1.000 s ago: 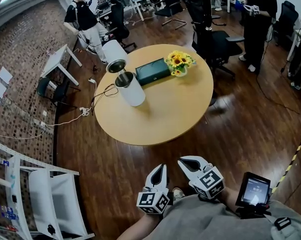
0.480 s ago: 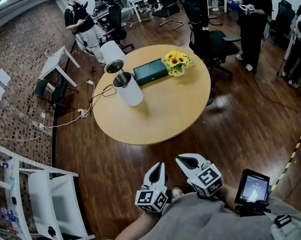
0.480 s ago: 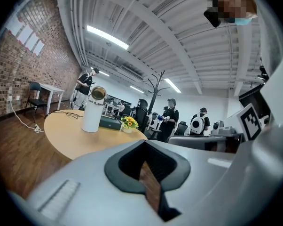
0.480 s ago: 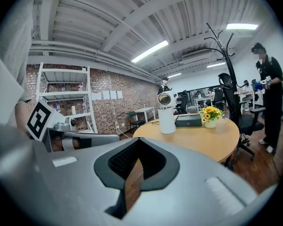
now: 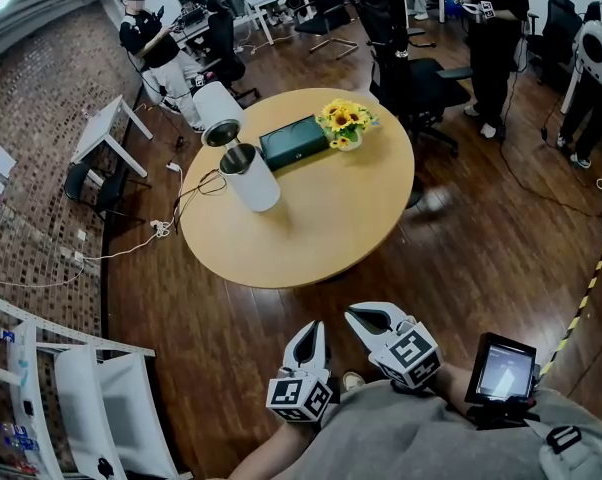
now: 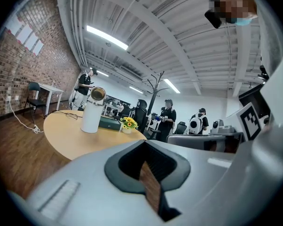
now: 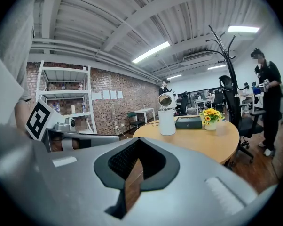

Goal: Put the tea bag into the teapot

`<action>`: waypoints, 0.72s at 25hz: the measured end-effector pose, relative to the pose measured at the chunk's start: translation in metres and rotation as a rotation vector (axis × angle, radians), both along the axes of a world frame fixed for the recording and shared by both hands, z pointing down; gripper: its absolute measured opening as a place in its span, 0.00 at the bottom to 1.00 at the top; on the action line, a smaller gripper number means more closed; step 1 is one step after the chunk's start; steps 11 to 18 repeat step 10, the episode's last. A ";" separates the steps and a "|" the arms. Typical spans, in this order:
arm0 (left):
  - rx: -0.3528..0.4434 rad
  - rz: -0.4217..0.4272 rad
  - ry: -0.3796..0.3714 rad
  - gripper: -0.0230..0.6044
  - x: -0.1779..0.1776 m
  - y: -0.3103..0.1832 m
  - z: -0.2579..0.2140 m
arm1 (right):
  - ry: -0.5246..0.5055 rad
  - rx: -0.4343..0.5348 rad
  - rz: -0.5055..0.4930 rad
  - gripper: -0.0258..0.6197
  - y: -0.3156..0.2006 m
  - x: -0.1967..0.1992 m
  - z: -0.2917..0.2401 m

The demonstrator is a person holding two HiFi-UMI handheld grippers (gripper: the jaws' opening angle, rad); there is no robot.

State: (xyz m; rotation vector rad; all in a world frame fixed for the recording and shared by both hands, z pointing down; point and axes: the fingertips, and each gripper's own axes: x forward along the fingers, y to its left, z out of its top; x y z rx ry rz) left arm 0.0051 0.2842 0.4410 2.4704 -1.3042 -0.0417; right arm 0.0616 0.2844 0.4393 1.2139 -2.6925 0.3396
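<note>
At the far left of the head view a white chair (image 5: pixel 99 398) stands on the wooden floor (image 5: pixel 481 248), well apart from the round tabletop (image 5: pixel 321 218). On the left part of that tabletop stands the white teapot (image 5: pixel 256 183), upright, with its lid (image 5: pixel 219 116) swung open behind it and a thin dark cable (image 5: pixel 203 183) trailing off the edge beside it. Just to the right of the teapot lies a dark green box (image 5: pixel 299 140), and right of the box, near the far edge, sits a small pot of sunflowers (image 5: pixel 345 122). Both tools are held low, close to the person's body and well short of the tabletop. The left gripper (image 5: pixel 316 326) has its jaws pressed together with nothing between them, only floor showing through the recess behind the tips. The right gripper (image 5: pixel 354 314), just beside it, is likewise closed on nothing. Farther right, a small screen (image 5: pixel 501 373) sits by the person's right arm.
</note>
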 end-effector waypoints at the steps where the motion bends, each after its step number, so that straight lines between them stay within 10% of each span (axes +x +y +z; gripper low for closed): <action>1: 0.001 0.002 0.000 0.03 0.000 0.000 0.000 | 0.000 0.001 0.001 0.05 0.000 0.000 0.000; 18: 0.004 0.009 -0.002 0.03 0.001 -0.001 -0.004 | 0.002 0.006 0.003 0.05 -0.001 -0.001 -0.006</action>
